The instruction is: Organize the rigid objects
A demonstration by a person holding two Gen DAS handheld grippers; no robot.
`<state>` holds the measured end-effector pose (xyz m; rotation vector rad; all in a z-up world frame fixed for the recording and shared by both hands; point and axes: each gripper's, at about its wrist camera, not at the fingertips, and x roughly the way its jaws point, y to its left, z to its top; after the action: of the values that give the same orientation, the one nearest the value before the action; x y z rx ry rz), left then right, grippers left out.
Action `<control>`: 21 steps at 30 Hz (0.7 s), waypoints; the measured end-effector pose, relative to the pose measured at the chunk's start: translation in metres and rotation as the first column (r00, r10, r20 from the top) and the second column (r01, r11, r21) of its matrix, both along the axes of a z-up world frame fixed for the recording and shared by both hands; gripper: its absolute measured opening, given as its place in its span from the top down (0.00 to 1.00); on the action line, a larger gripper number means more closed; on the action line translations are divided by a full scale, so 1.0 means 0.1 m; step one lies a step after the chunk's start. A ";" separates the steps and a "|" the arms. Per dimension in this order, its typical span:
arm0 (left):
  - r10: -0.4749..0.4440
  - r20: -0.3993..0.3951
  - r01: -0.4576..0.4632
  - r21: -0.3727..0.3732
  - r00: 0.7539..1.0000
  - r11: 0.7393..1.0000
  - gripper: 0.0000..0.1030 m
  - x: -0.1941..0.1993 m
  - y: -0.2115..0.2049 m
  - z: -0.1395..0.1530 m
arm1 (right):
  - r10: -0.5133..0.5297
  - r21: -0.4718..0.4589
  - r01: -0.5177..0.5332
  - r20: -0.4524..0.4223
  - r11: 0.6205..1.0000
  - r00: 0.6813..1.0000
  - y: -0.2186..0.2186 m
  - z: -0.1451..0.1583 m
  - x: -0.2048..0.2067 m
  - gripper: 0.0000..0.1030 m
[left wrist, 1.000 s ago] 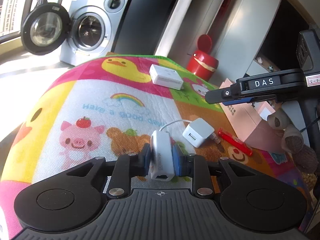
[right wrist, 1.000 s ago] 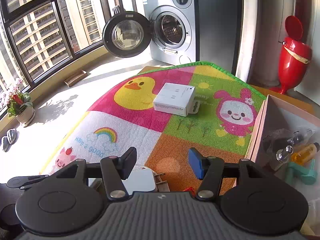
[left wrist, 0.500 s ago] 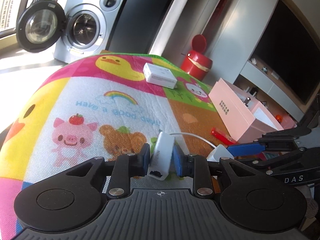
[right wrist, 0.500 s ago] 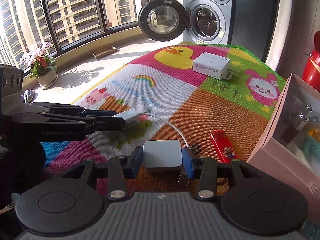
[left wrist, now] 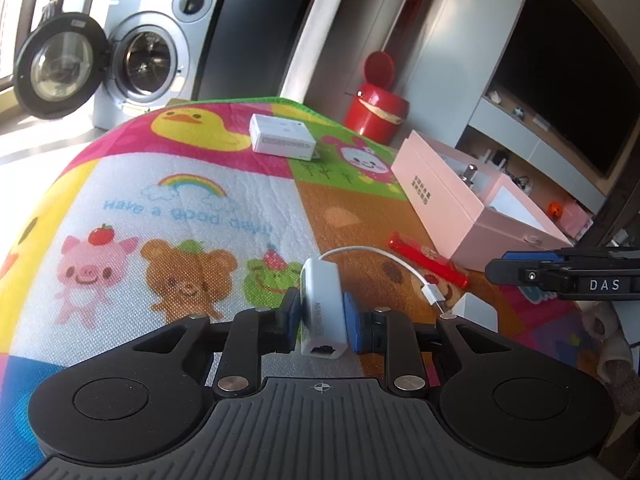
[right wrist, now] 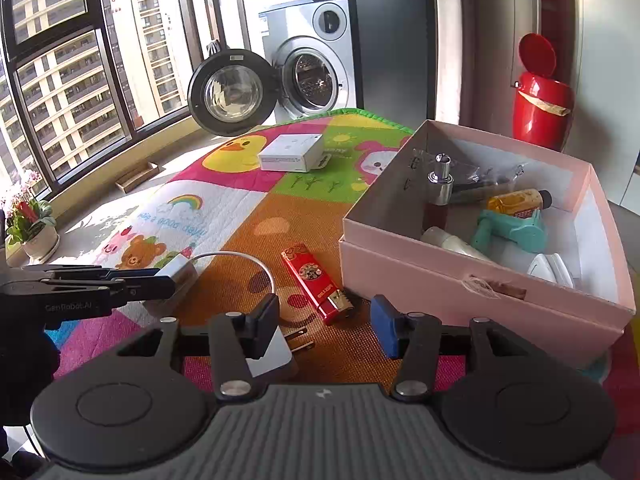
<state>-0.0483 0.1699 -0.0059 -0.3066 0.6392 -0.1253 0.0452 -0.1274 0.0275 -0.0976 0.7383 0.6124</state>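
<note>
Two pads of the left gripper [left wrist: 322, 314] clamp the white adapter [left wrist: 322, 304], while the right gripper [right wrist: 324, 326] gapes, the charger block [right wrist: 269, 354] seemingly just under its left finger.

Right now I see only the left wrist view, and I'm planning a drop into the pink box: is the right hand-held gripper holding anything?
Observer: No. The right hand-held gripper is open and empty. A white charger lies on the mat under its left finger.
Operator: My left hand-held gripper holds the white adapter. Is there room in the pink box?
Observer: The pink box holds a teal tool, a yellow bottle and a metal-capped bottle. Bare floor shows along its right wall.
Operator: How does the lighter lie?
Observer: The red lighter lies flat, with its metal end pointing toward the right hand-held gripper.
</note>
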 end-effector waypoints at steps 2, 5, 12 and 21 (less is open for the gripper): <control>-0.013 -0.006 0.013 0.015 1.000 1.000 0.73 0.01 -0.04 0.02 | -0.007 0.002 0.007 -0.023 1.000 1.000 0.03 -0.09 0.10 0.54; -0.031 -0.018 0.032 0.038 0.999 0.999 0.71 0.02 -0.11 0.03 | 0.008 0.036 -0.005 -0.076 0.999 0.997 0.05 -0.22 0.17 0.65; 0.024 -0.004 -0.024 0.081 1.000 0.996 0.71 -0.04 -0.14 0.16 | 0.029 0.051 -0.026 -0.055 0.998 0.998 -0.16 -0.19 -0.04 0.95; -0.113 0.019 0.112 0.048 0.993 0.993 0.71 0.05 -0.53 0.34 | -0.072 0.024 0.072 -0.012 0.997 0.997 -0.67 -0.28 -0.35 0.93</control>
<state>-0.0432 0.1173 0.0276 -0.2240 0.6371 -0.2209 0.0104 -0.1944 -0.0005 -0.0451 0.7419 0.5537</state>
